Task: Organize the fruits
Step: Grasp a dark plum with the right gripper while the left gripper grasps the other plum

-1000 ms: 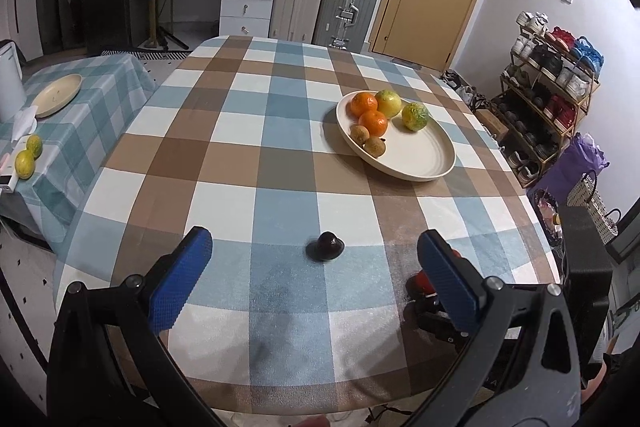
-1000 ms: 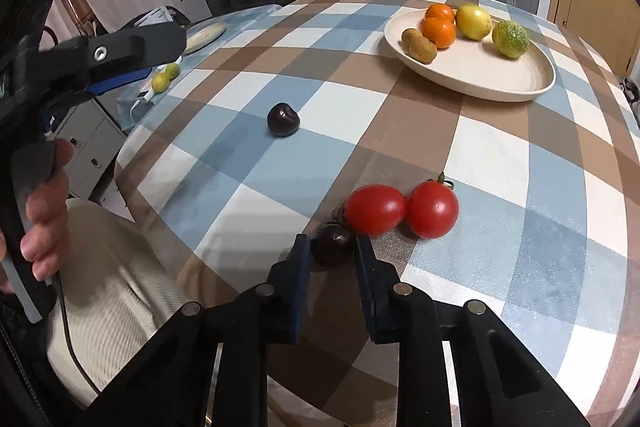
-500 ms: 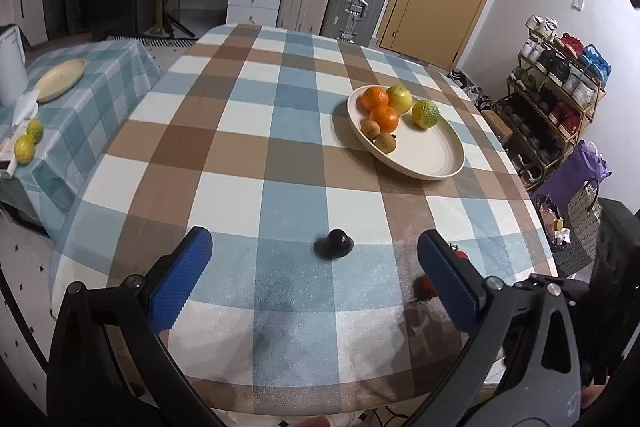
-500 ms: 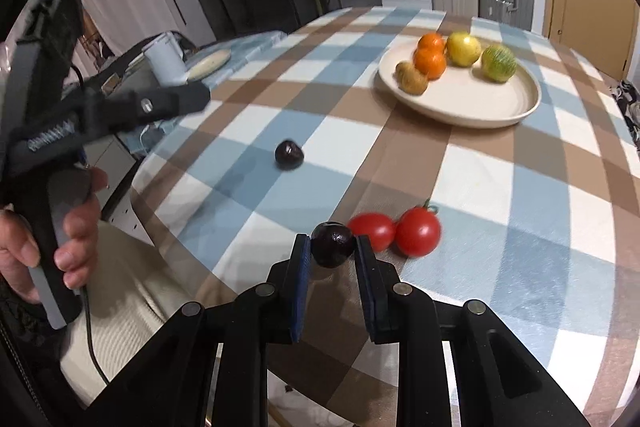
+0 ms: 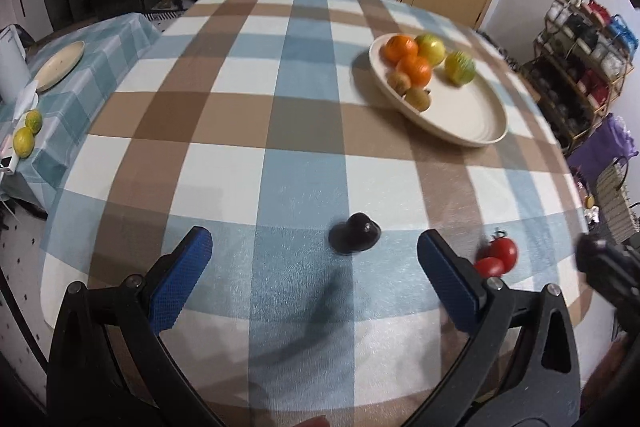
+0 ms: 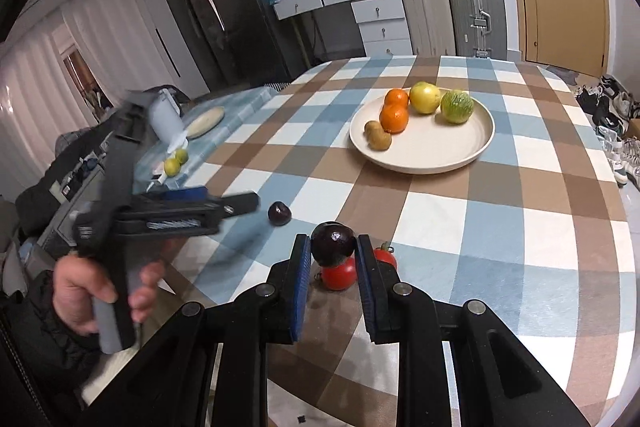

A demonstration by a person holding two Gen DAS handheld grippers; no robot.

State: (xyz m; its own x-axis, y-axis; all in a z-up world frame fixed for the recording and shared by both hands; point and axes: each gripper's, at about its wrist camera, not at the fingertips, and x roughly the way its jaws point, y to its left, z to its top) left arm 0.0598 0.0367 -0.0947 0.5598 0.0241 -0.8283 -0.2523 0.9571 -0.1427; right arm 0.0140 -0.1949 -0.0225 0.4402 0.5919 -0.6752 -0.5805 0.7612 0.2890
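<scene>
My right gripper (image 6: 333, 251) is shut on a dark plum (image 6: 333, 243) and holds it above the checked table. Two red tomatoes (image 6: 340, 275) lie on the cloth below it; they also show in the left wrist view (image 5: 496, 258). A second dark plum (image 5: 355, 238) lies on the cloth between the fingers of my open left gripper (image 5: 314, 267), which hovers near the table's front edge; that plum also shows in the right wrist view (image 6: 279, 213). A cream plate (image 6: 472, 147) further back holds two oranges (image 6: 394, 117), two kiwis, a yellow apple and a green fruit.
A side table (image 5: 100, 39) on the left carries a small plate (image 5: 60, 65), two lemons (image 5: 24, 141) and a white jug. Suitcases (image 6: 472, 11), drawers and a door stand behind the table. A shoe rack (image 5: 580, 67) stands at the right.
My right gripper has lifted the dark plum off the cloth, up above the tomatoes. My left gripper has moved forward toward the other plum.
</scene>
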